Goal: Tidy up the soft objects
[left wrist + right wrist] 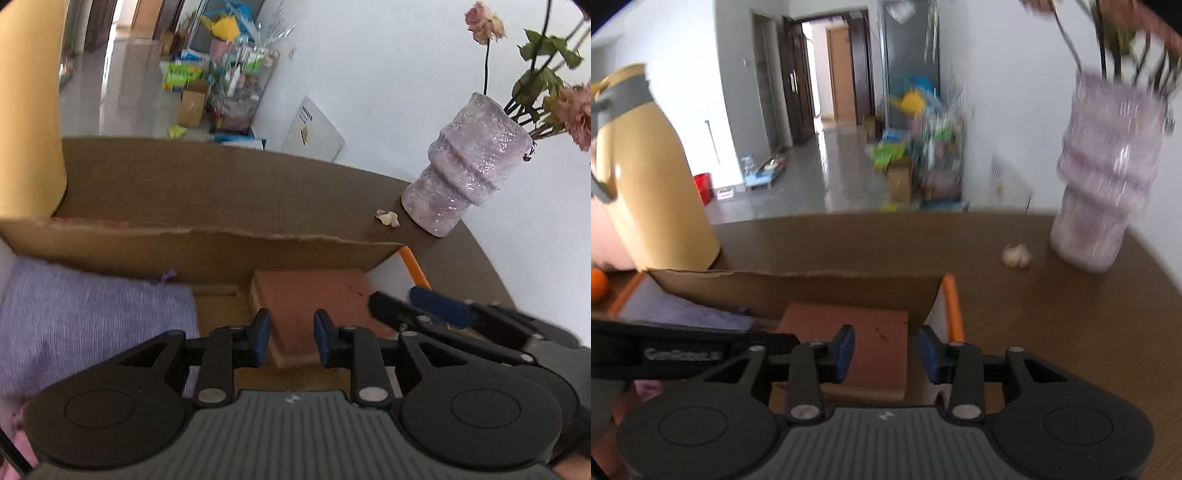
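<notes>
Sponge [314, 310], flat and terracotta-topped, lies in the cardboard box [207, 254] below 2 released, empty tools.

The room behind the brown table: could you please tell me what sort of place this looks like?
Most likely a lived-in home. A ribbed lilac glass vase of dried flowers stands on the round brown table, a yellow thermos jug beside a cardboard box, and household clutter is piled by the far wall.
</notes>
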`<act>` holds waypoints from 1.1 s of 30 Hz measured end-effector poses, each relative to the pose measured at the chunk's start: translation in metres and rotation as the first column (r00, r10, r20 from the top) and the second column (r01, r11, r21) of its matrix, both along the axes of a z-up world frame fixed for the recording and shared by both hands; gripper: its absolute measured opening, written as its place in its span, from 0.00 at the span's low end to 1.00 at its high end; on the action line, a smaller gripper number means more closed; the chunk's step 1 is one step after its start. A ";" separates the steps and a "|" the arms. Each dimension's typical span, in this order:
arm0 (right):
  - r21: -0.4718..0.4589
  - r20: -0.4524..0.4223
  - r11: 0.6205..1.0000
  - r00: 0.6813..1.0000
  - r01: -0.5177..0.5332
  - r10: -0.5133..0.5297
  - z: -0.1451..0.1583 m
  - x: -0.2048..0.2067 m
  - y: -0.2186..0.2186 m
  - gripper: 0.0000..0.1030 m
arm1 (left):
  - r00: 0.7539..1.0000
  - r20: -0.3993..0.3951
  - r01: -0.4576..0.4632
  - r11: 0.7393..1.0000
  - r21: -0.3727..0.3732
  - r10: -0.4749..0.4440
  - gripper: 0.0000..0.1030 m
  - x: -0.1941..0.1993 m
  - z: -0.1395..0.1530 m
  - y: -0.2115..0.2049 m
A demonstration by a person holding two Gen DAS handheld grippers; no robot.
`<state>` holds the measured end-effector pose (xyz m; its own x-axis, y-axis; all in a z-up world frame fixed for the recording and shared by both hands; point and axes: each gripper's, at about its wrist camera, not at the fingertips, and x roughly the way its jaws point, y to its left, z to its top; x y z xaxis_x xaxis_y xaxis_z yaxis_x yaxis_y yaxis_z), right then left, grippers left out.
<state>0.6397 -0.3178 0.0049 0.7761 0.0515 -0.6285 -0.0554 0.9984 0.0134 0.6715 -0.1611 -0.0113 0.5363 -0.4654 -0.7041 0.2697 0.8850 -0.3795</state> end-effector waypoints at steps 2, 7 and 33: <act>-0.063 0.045 0.998 0.999 -0.001 0.004 0.002 -0.005 0.007 0.40 | 1.000 0.021 -0.001 1.000 0.009 0.001 0.28 -0.001 0.001 -0.001; -0.011 0.066 1.000 0.997 -0.029 0.029 0.021 -0.020 0.003 0.44 | 0.996 0.088 -0.002 1.000 0.031 -0.001 0.36 -0.024 0.019 0.004; 0.018 0.322 0.989 0.937 -0.147 0.134 0.034 -0.401 0.005 0.84 | 0.779 0.608 -0.349 0.910 0.222 0.150 1.00 -0.447 0.026 0.135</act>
<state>0.2389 -0.3130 0.0389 0.9185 0.1954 -0.3438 -0.2034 0.9790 0.0131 0.2242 -0.0264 0.0143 0.9468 -0.0717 -0.3138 0.0988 0.9925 0.0714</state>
